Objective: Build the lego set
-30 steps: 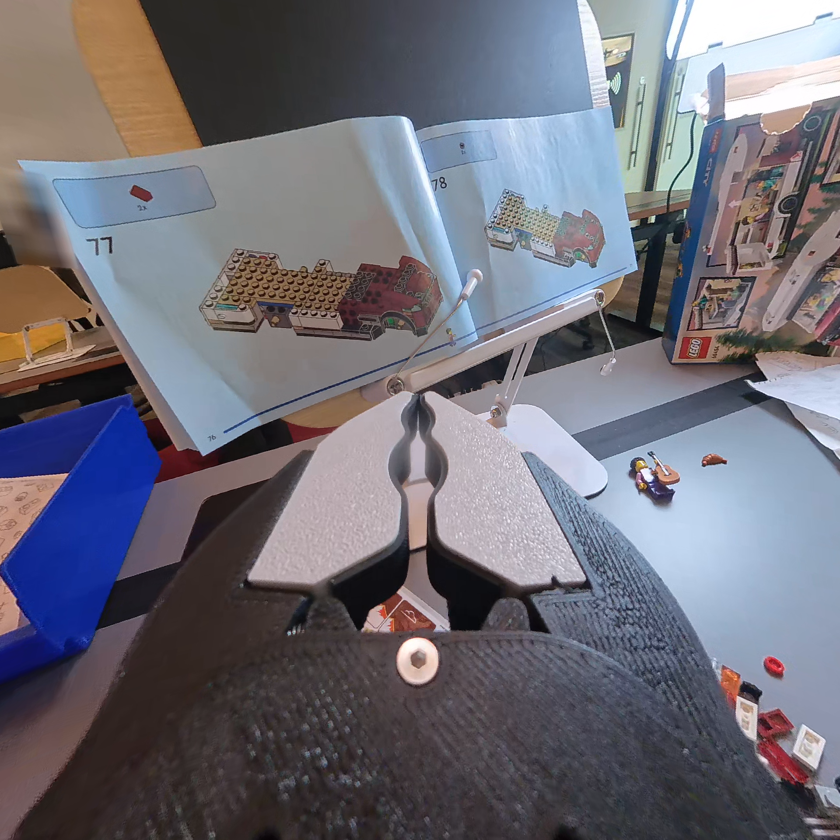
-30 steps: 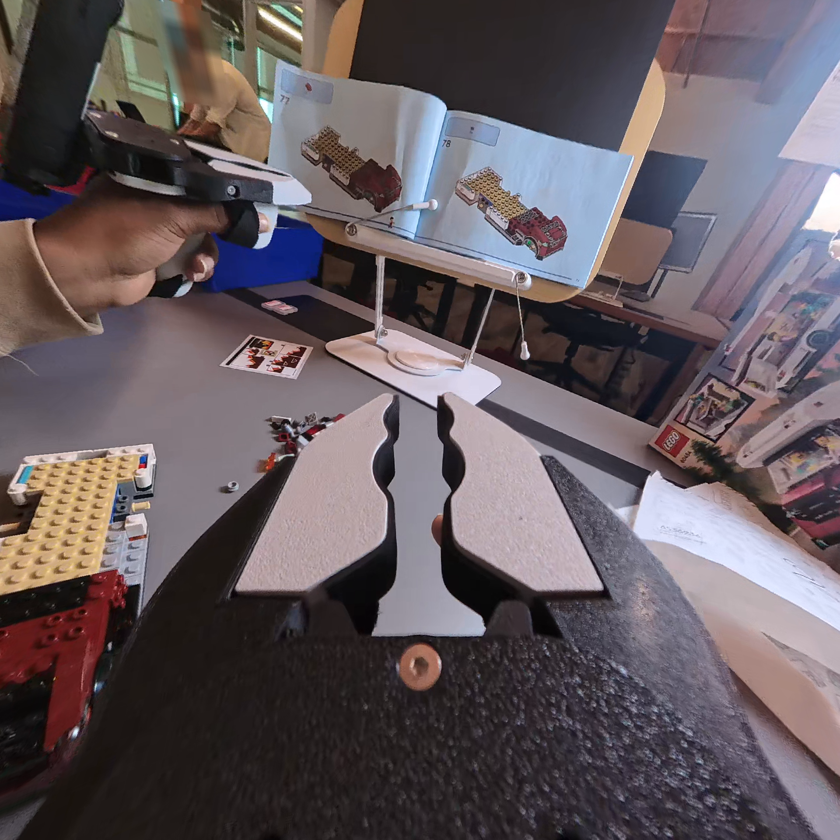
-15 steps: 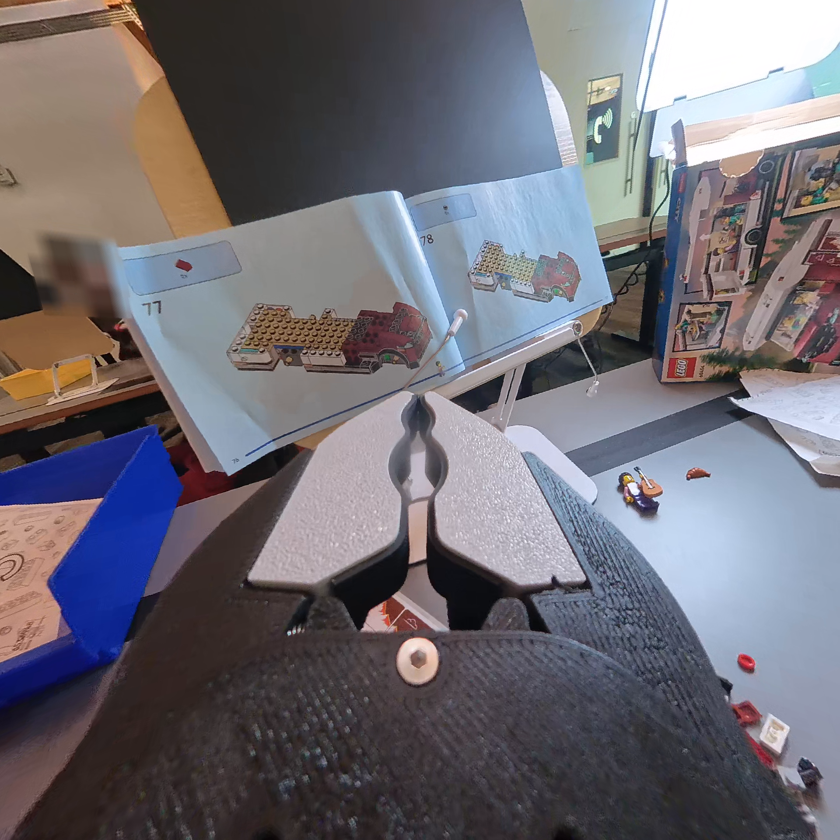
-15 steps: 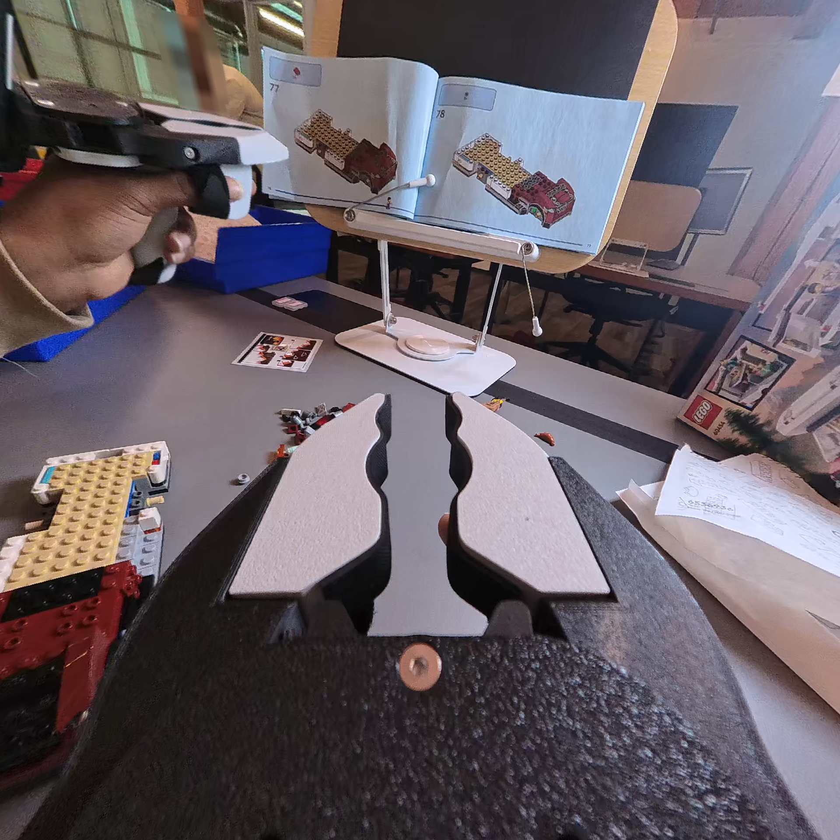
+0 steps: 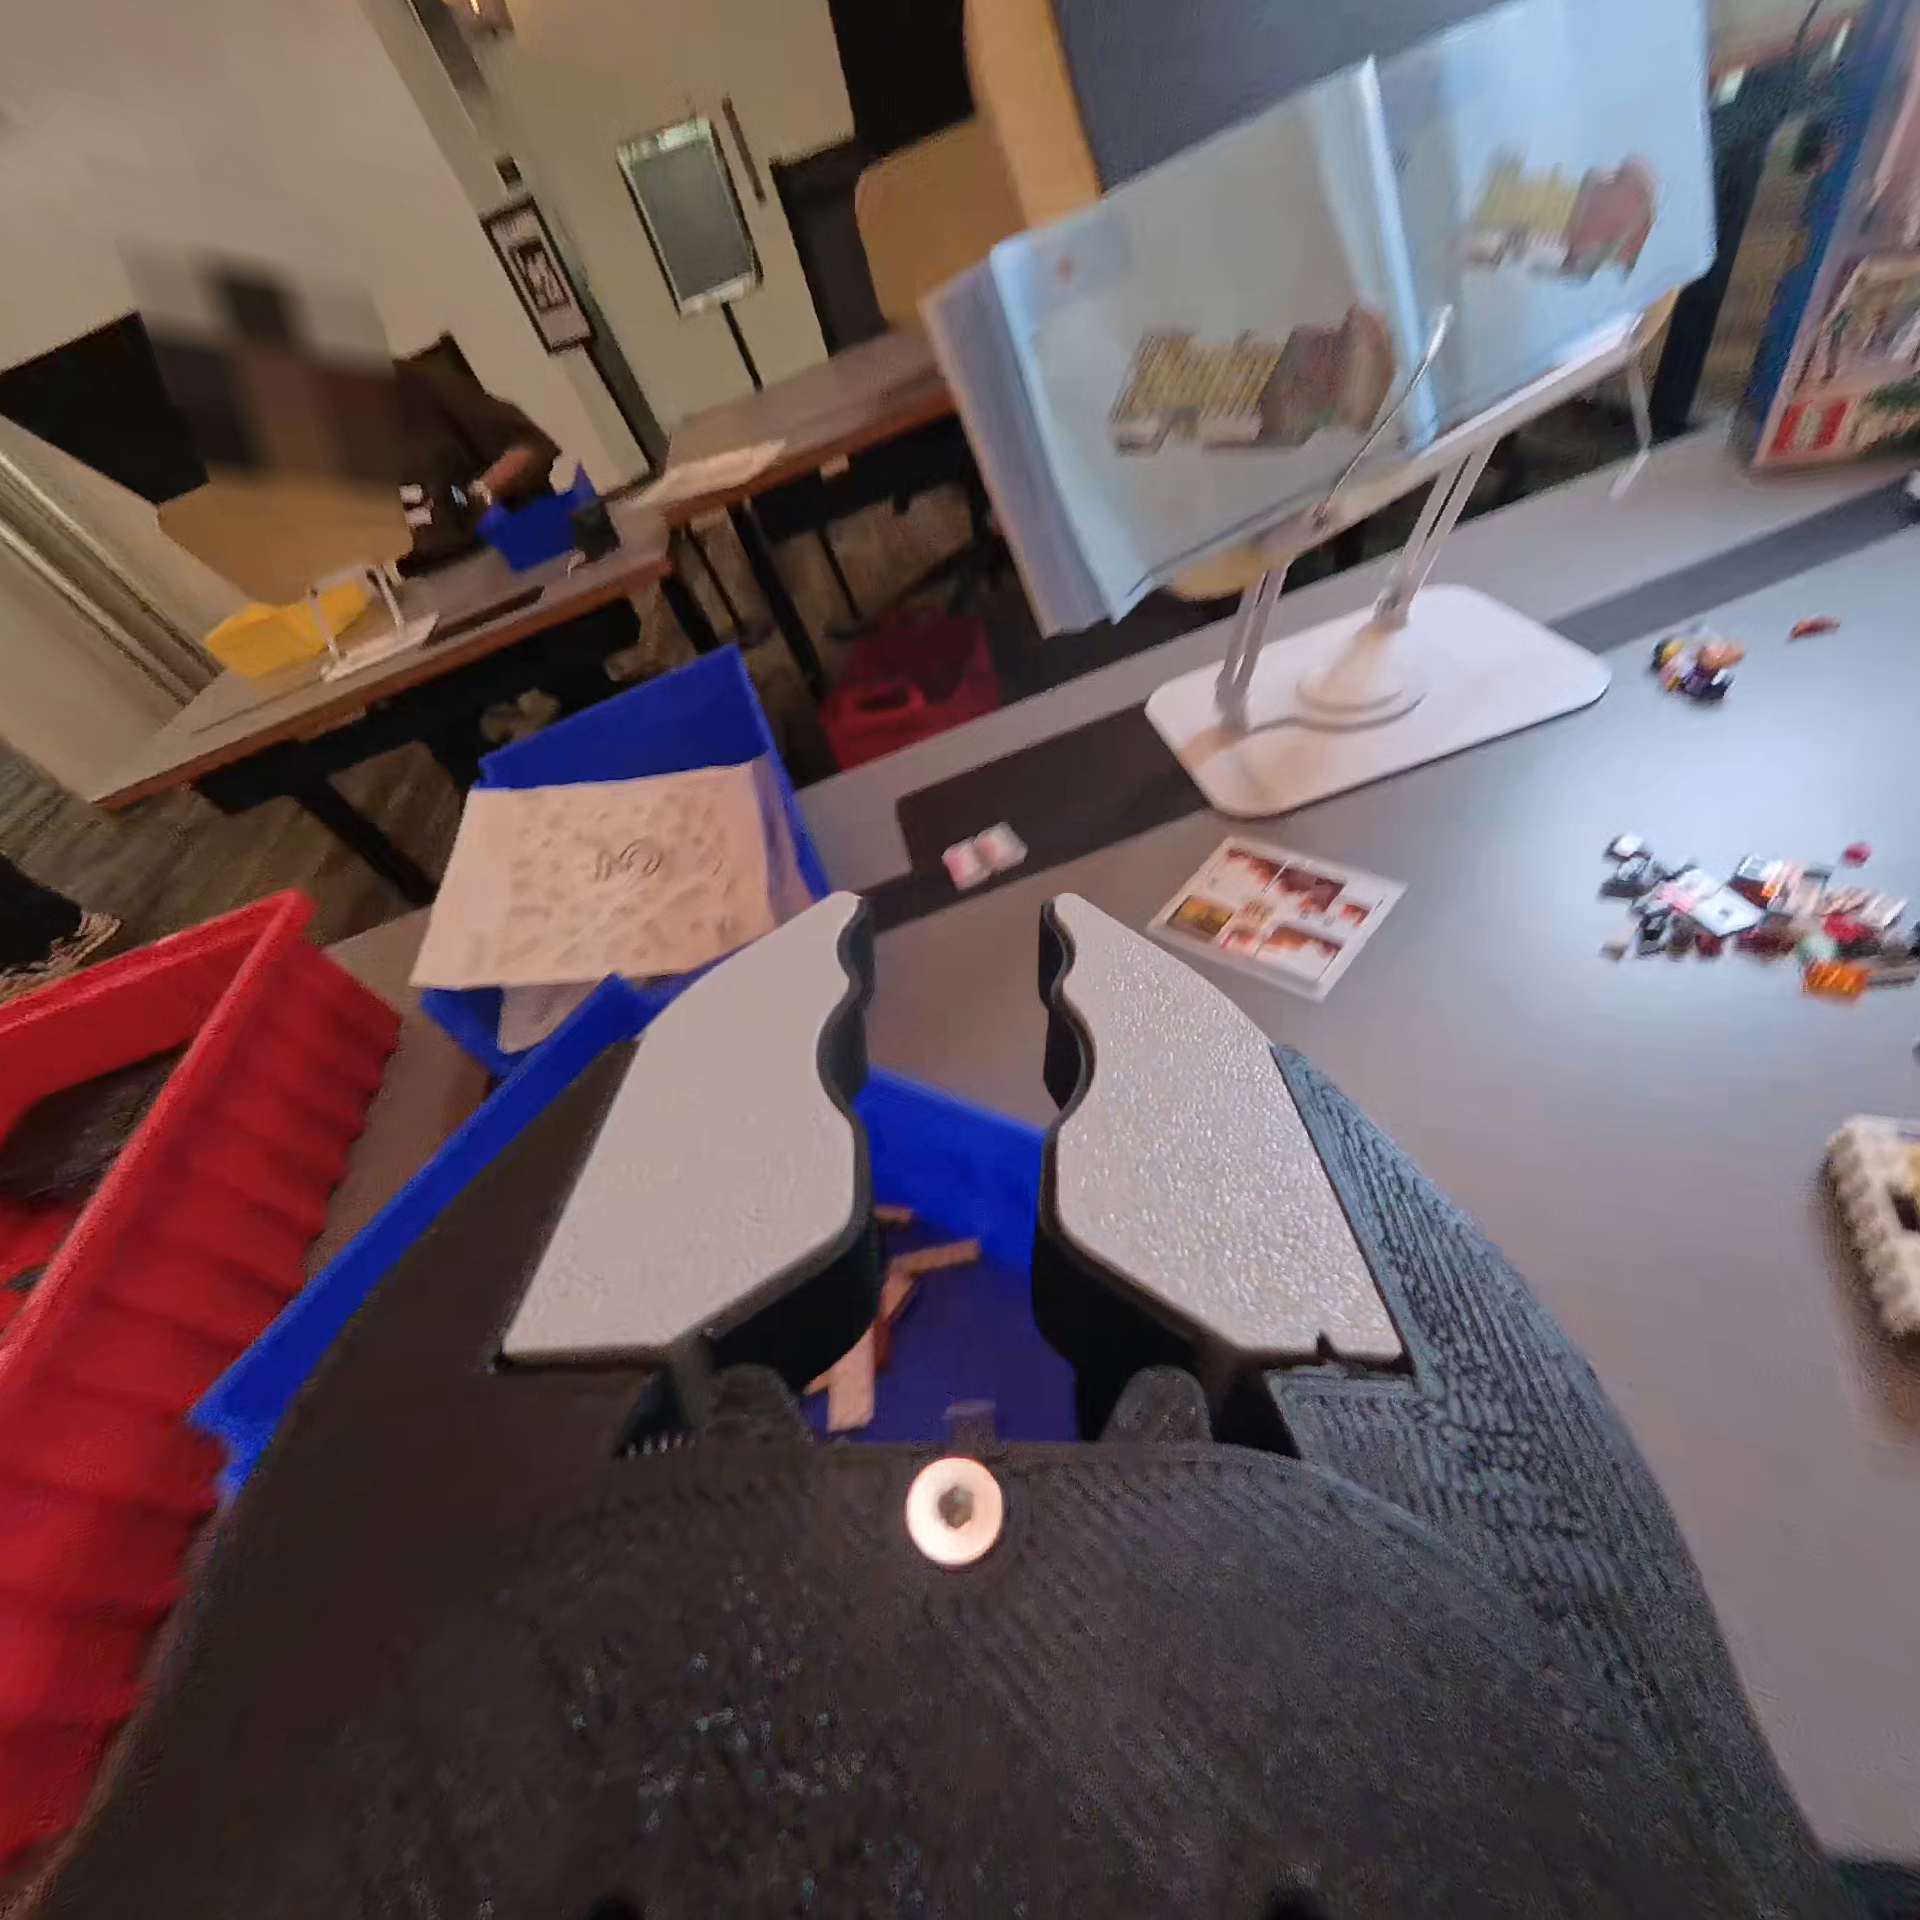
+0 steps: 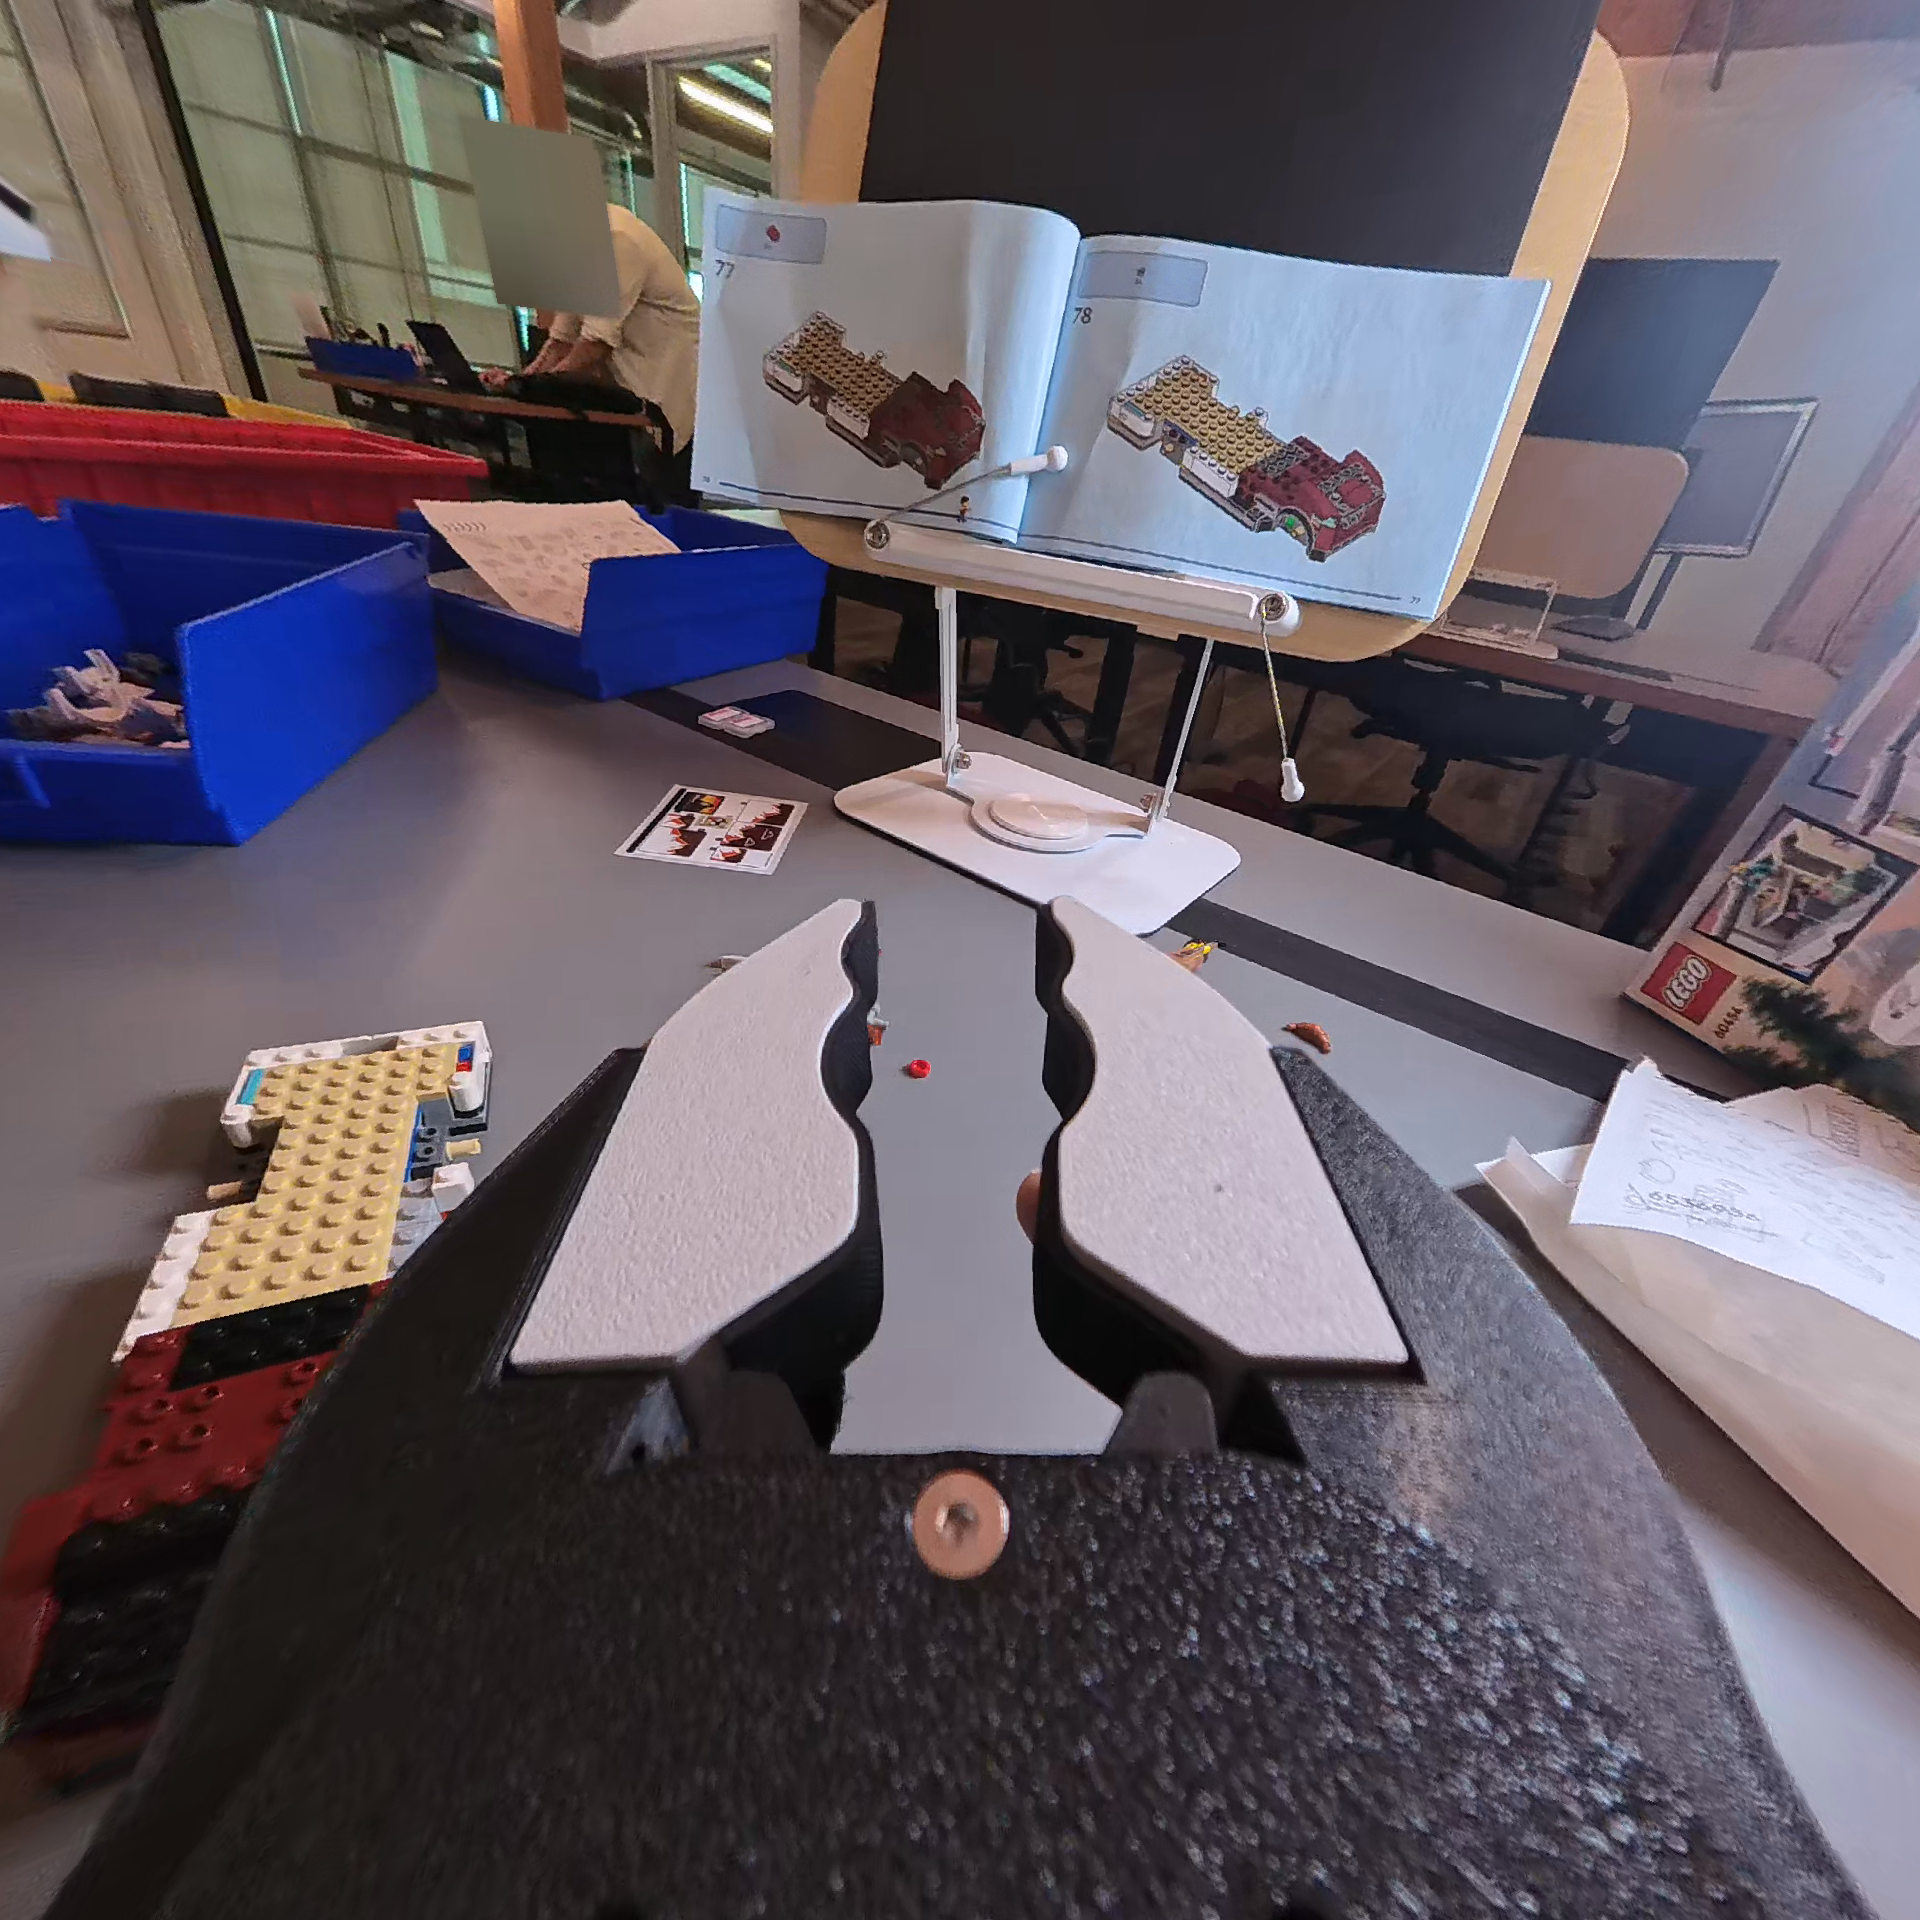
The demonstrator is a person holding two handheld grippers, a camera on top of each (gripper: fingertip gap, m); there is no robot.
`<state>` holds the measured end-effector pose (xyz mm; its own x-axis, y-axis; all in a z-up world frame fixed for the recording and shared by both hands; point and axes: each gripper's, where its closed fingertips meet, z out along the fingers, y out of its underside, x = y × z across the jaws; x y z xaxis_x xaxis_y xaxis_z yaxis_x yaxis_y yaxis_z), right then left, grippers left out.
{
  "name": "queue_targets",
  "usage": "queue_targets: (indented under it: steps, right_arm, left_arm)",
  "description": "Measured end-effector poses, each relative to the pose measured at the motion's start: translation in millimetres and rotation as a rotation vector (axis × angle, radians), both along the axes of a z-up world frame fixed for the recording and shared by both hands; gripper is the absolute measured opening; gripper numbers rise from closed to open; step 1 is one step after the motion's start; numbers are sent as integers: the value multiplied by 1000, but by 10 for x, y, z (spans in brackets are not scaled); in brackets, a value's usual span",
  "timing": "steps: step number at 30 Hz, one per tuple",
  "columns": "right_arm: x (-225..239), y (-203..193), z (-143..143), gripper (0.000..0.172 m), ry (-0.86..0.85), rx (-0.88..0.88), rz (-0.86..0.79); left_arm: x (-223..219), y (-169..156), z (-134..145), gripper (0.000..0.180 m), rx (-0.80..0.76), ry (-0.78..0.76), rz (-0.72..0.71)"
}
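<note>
Open instruction booklet (image 6: 1122, 405) propped on white stand (image 6: 1039, 821) for reading; left gripper (image 5: 956, 925), fingers apart and empty, over blue bin (image 5: 935, 1153) left of stand; right gripper (image 6: 956, 925), likewise open, near half-built brick model (image 6: 312, 1195) before stand

The left gripper (image 5: 954, 920), jaws parted and bare, hovers over a blue bin (image 5: 935, 1143). The right gripper (image 6: 954, 920), also parted and bare, hangs above a small red stud (image 6: 917, 1067) on the grey table (image 6: 416, 935).
</note>
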<state>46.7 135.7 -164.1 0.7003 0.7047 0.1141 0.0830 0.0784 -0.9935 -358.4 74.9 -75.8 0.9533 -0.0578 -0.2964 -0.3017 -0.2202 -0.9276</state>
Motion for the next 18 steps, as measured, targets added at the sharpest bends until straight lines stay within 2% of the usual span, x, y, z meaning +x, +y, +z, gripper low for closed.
queue_targets:
  steps: [2,5,7,10,13,18]
  right_arm:
    - [-22,-1,-31,29,3,-16,9]
    - [-49,14,-90,29,4,-43,11]
    - [-57,25,-122,30,1,-56,8]
    - [-50,46,-154,30,-10,-56,-6]
    - [-41,67,-194,30,-21,-61,-18]
    - [-67,96,-292,30,-37,-90,-17]
  left_arm:
    - [-384,-136,-96,30,-130,14,13]
    - [-696,-286,-432,32,-369,32,-7]
    - [-718,-363,-703,35,-493,78,-47]
    - [-483,-471,-1050,35,-598,127,-169]
    - [-48,-546,-1207,33,-581,141,-315]
    - [910,-605,-1177,29,-376,18,-539]
